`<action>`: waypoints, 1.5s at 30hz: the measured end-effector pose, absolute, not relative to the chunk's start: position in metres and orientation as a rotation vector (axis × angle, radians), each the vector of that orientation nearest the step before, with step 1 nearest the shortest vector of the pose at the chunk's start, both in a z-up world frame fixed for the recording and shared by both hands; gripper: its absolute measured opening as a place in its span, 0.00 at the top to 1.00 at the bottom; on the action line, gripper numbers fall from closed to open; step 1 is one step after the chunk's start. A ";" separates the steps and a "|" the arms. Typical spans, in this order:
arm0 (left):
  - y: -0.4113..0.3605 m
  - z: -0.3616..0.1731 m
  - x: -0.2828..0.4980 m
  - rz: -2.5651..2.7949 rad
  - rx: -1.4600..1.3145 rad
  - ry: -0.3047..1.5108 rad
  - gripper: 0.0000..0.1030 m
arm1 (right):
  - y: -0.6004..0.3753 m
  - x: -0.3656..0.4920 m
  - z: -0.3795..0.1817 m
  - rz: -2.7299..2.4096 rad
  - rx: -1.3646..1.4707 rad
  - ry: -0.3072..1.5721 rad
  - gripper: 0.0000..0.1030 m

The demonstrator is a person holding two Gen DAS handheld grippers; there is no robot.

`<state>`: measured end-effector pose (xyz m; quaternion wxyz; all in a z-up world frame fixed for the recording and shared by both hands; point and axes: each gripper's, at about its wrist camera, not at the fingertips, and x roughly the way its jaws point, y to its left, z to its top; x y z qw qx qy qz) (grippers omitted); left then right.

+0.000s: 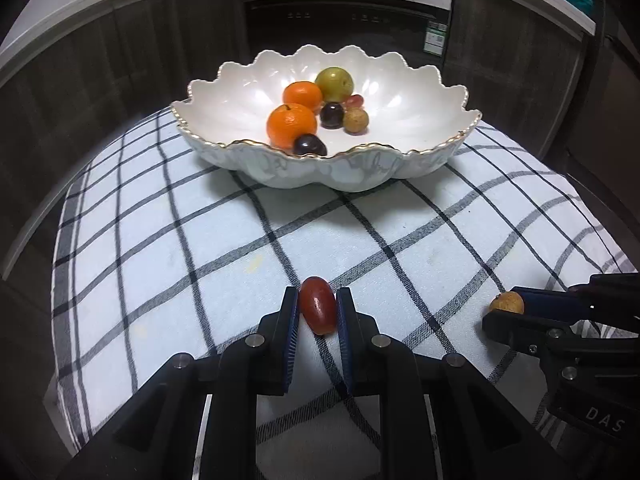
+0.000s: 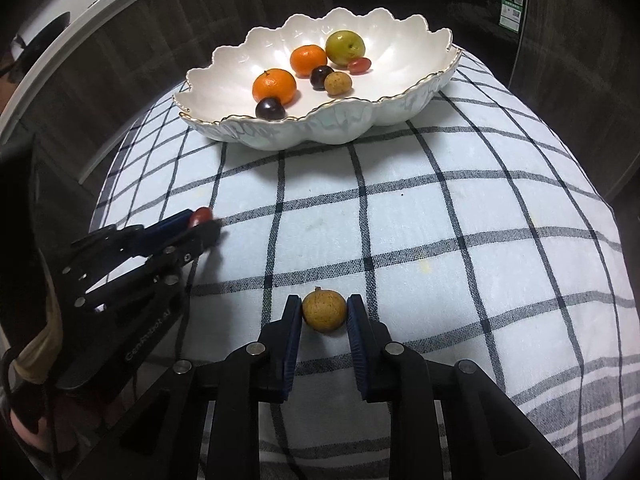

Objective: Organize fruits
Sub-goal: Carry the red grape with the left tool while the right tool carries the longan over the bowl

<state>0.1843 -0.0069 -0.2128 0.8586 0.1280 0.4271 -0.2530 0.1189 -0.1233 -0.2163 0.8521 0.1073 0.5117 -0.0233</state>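
Checked cloth [image 1: 160, 260] covers the table. On it, the left gripper [image 1: 318, 308] clamps a red grape [image 1: 317, 311] and the right gripper [image 2: 324, 314] pinches a tan longan [image 2: 324, 309]. Beyond both, a scalloped bowl [image 1: 420, 120] holds two oranges [image 1: 291, 125], a green fruit [image 1: 334, 83], dark plums [image 1: 309, 145], another longan and a grape.

left gripper [image 1: 318, 310]: black frame, blue ribbed pads, silver screws, white "Gen…bot" txt
right gripper [image 2: 324, 312]: same; "DAS" txt

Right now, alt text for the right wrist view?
The right gripper grips a tan speckled fruit over a checked cloth. At left, the left gripper holds a red grape; behind, a scalloped white bowl holds seven fruits.
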 end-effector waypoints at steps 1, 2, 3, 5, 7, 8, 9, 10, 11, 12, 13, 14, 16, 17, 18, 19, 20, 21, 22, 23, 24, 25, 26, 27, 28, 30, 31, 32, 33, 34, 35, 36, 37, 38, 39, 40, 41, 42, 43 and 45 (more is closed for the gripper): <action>-0.006 -0.212 0.184 -0.520 0.265 0.898 0.81 | -0.123 0.119 -0.217 -0.048 0.225 1.080 0.76; -0.005 -0.211 0.183 -0.511 0.258 0.901 0.81 | -0.124 0.119 -0.217 -0.046 0.228 1.083 0.76; -0.004 -0.210 0.182 -0.501 0.251 0.903 0.81 | -0.125 0.119 -0.216 -0.047 0.231 1.081 0.76; -0.001 -0.208 0.181 -0.482 0.234 0.908 0.81 | -0.125 0.120 -0.214 -0.046 0.226 1.075 0.76; 0.001 -0.206 0.179 -0.460 0.225 0.911 0.81 | -0.126 0.120 -0.212 -0.048 0.225 1.068 0.76; 0.001 -0.205 0.178 -0.451 0.224 0.911 0.81 | -0.127 0.121 -0.211 -0.048 0.223 1.065 0.76; 0.001 -0.204 0.177 -0.444 0.223 0.909 0.81 | -0.128 0.121 -0.211 -0.048 0.221 1.063 0.76; 0.002 -0.203 0.176 -0.432 0.222 0.907 0.81 | -0.128 0.122 -0.210 -0.046 0.219 1.060 0.76; 0.002 -0.201 0.175 -0.426 0.222 0.905 0.81 | -0.128 0.123 -0.209 -0.037 0.214 1.058 0.76; 0.001 -0.200 0.174 -0.419 0.224 0.902 0.81 | -0.129 0.124 -0.208 -0.027 0.212 1.057 0.76; 0.002 -0.198 0.172 -0.407 0.224 0.898 0.81 | -0.129 0.125 -0.207 -0.024 0.213 1.056 0.76; 0.002 -0.197 0.171 -0.401 0.220 0.898 0.81 | -0.131 0.125 -0.205 -0.025 0.215 1.051 0.76; 0.003 -0.194 0.170 -0.389 0.202 0.901 0.81 | -0.133 0.127 -0.201 -0.022 0.207 1.037 0.76; 0.004 -0.192 0.169 -0.380 0.195 0.901 0.81 | -0.135 0.127 -0.198 -0.024 0.209 1.028 0.76; 0.003 -0.190 0.168 -0.374 0.192 0.901 0.81 | -0.136 0.128 -0.197 -0.025 0.208 1.024 0.76; 0.003 -0.188 0.167 -0.366 0.184 0.899 0.81 | -0.137 0.129 -0.195 -0.024 0.206 1.018 0.76; 0.003 -0.187 0.167 -0.361 0.178 0.898 0.81 | -0.138 0.129 -0.194 -0.024 0.204 1.015 0.76; 0.003 -0.185 0.166 -0.357 0.173 0.898 0.81 | -0.139 0.130 -0.192 -0.023 0.202 1.011 0.76; 0.003 -0.183 0.166 -0.349 0.166 0.898 0.81 | -0.140 0.130 -0.191 -0.021 0.200 1.007 0.76; 0.003 -0.182 0.165 -0.344 0.162 0.898 0.81 | -0.141 0.130 -0.189 -0.018 0.193 1.000 0.76; 0.003 -0.180 0.165 -0.338 0.157 0.898 0.81 | -0.142 0.131 -0.187 -0.015 0.188 0.996 0.76; 0.004 -0.179 0.164 -0.330 0.150 0.901 0.81 | -0.141 0.131 -0.186 -0.007 0.183 0.995 0.76; 0.004 -0.178 0.164 -0.320 0.144 0.904 0.81 | -0.140 0.132 -0.186 0.003 0.179 0.998 0.76; 0.004 -0.176 0.164 -0.313 0.140 0.906 0.81 | -0.140 0.132 -0.186 0.010 0.176 1.000 0.76; 0.005 -0.175 0.164 -0.305 0.137 0.908 0.81 | -0.138 0.132 -0.186 0.020 0.167 1.002 0.76; 0.005 -0.172 0.163 -0.289 0.130 0.908 0.81 | -0.136 0.132 -0.185 0.032 0.154 0.998 0.76; 0.005 -0.171 0.163 -0.281 0.127 0.909 0.81 | -0.135 0.132 -0.184 0.038 0.147 0.994 0.76; 0.005 -0.170 0.163 -0.272 0.122 0.910 0.81 | -0.134 0.132 -0.182 0.045 0.140 0.986 0.76; 0.005 -0.168 0.163 -0.266 0.119 0.911 0.81 | -0.134 0.132 -0.179 0.050 0.132 0.977 0.76; 0.005 -0.166 0.163 -0.259 0.116 0.911 0.81 | -0.134 0.132 -0.178 0.056 0.128 0.971 0.76; 0.004 -0.165 0.163 -0.253 0.115 0.910 0.81 | -0.133 0.133 -0.176 0.061 0.127 0.965 0.76; 0.003 -0.163 0.163 -0.248 0.114 0.908 0.81 | -0.133 0.134 -0.174 0.065 0.124 0.960 0.76; 0.003 -0.161 0.162 -0.246 0.113 0.906 0.81 | -0.133 0.134 -0.172 0.070 0.120 0.955 0.76; 0.002 -0.159 0.162 -0.241 0.110 0.902 0.81 | -0.133 0.135 -0.170 0.074 0.119 0.950 0.76; 0.001 -0.157 0.162 -0.238 0.108 0.899 0.81 | -0.134 0.137 -0.169 0.078 0.121 0.949 0.76; 0.000 -0.155 0.162 -0.234 0.105 0.895 0.81 | -0.135 0.137 -0.168 0.079 0.121 0.948 0.76; -0.001 -0.152 0.162 -0.229 0.103 0.891 0.81 | -0.135 0.138 -0.166 0.082 0.120 0.945 0.76; -0.002 -0.150 0.163 -0.227 0.102 0.888 0.81 | -0.136 0.139 -0.164 0.084 0.117 0.939 0.76; -0.003 -0.149 0.163 -0.224 0.101 0.886 0.81 | -0.137 0.140 -0.163 0.085 0.117 0.937 0.76; -0.005 -0.145 0.165 -0.219 0.098 0.883 0.81 | -0.138 0.143 -0.160 0.088 0.116 0.932 0.76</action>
